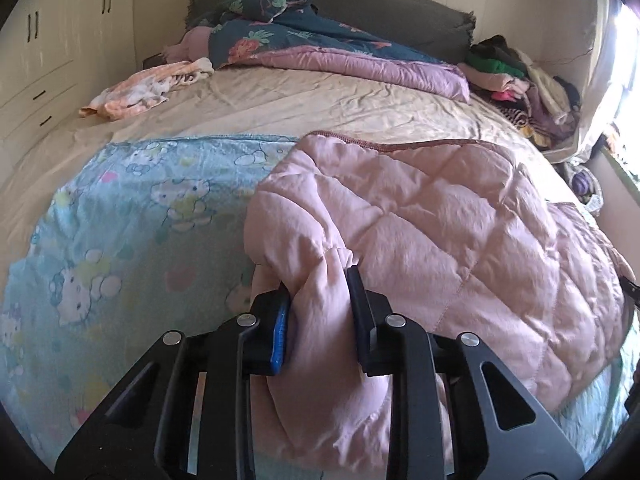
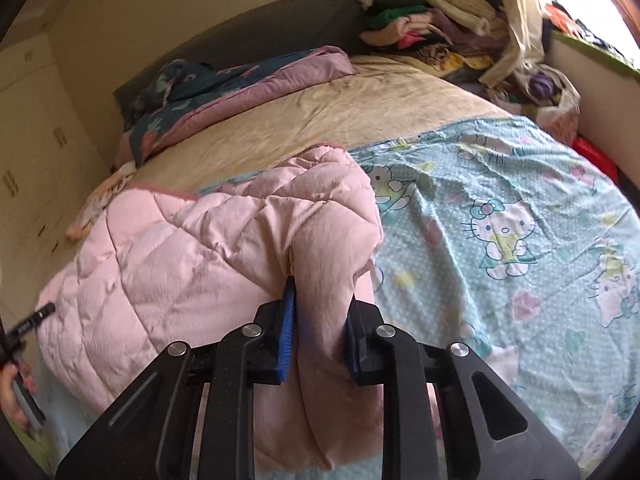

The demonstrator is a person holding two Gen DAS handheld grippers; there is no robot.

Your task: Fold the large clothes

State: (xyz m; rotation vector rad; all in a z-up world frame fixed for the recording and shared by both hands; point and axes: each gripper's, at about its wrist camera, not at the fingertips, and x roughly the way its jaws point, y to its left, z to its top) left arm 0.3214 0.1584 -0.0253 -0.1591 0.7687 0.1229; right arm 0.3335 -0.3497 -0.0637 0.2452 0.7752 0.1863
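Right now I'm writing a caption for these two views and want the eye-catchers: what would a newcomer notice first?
First, the pink quilt bunched at the near end of the bed, with the left gripper and the right gripper each clamped on a thick fold of it. Under it lies a pale blue cartoon-cat sheet. At the far right corner of the bed sits a heap of mixed clothes.

The left gripper (image 1: 318,284) points forward and down, its two black fingers clamped on a bunched fold of pink padded cloth (image 1: 420,216). The right gripper (image 2: 322,296) is tilted down the same way, its blue-faced pads (image 2: 287,320) pinching another fold. At the right view's left edge, a hand (image 2: 16,400) grips the other tool's handle
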